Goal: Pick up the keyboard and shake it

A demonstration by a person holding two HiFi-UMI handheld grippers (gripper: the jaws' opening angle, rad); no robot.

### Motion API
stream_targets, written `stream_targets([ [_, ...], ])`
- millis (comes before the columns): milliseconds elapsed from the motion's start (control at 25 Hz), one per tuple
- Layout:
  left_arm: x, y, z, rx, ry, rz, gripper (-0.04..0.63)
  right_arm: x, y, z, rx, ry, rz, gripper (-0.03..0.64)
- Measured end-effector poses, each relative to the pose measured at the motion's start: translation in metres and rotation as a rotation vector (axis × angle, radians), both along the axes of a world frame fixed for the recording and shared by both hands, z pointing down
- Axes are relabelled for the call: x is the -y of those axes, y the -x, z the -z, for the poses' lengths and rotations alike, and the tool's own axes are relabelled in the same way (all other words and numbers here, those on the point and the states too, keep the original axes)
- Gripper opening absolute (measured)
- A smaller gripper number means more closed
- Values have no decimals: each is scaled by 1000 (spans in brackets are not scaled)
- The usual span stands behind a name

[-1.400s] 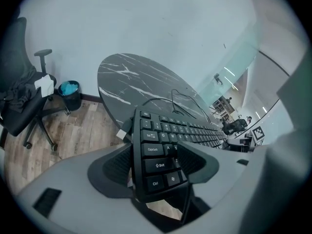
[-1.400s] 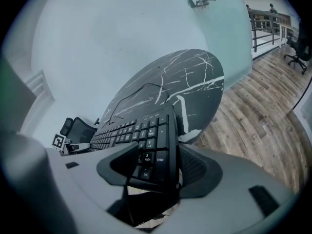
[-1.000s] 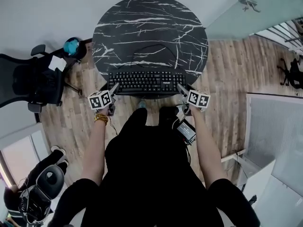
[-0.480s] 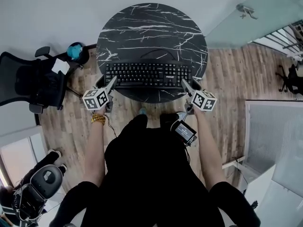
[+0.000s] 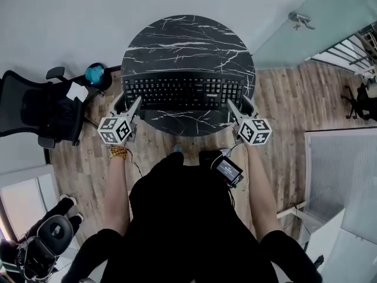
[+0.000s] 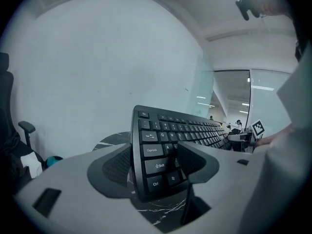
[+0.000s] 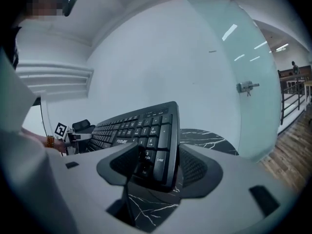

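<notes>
A black keyboard hangs in the air above the round black marble table, held at both ends. My left gripper is shut on its left end, near the Shift and Ctrl keys. At the other end, my right gripper is shut on the numeric-pad side. In both gripper views the keyboard is tilted up, keys facing me, with the marble top visible below it. Its cable trails behind onto the table.
A black office chair stands at the left, with a teal object beside it. A glass partition with a door handle is at the right. Wooden floor surrounds the table. A backpack lies at the lower left.
The keyboard has risen off the table and moved away from my body. Both grippers stayed shut on its ends and went up with it.
</notes>
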State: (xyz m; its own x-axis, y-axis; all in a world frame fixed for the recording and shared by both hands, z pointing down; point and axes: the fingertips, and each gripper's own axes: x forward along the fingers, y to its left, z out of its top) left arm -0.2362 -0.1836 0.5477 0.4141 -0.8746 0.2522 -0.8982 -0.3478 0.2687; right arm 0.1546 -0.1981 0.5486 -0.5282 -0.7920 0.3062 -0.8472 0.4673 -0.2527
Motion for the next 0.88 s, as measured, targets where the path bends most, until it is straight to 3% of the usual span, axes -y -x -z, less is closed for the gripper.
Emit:
stream_targets([
  [200, -3, 0, 24, 54, -105, -10, 288, -2, 1, 17, -85, -100, 27, 262],
  [440, -9, 0, 49, 172, -240, -26, 289, -8, 3, 33, -296, -267, 18, 261],
  [640, -14, -3, 51, 350, -294, -36, 287, -9, -1, 61, -461, -428, -46, 241],
  [880, -20, -7, 56, 344, -341, -19, 287, -10, -4, 75, -477, -482, -47, 238],
])
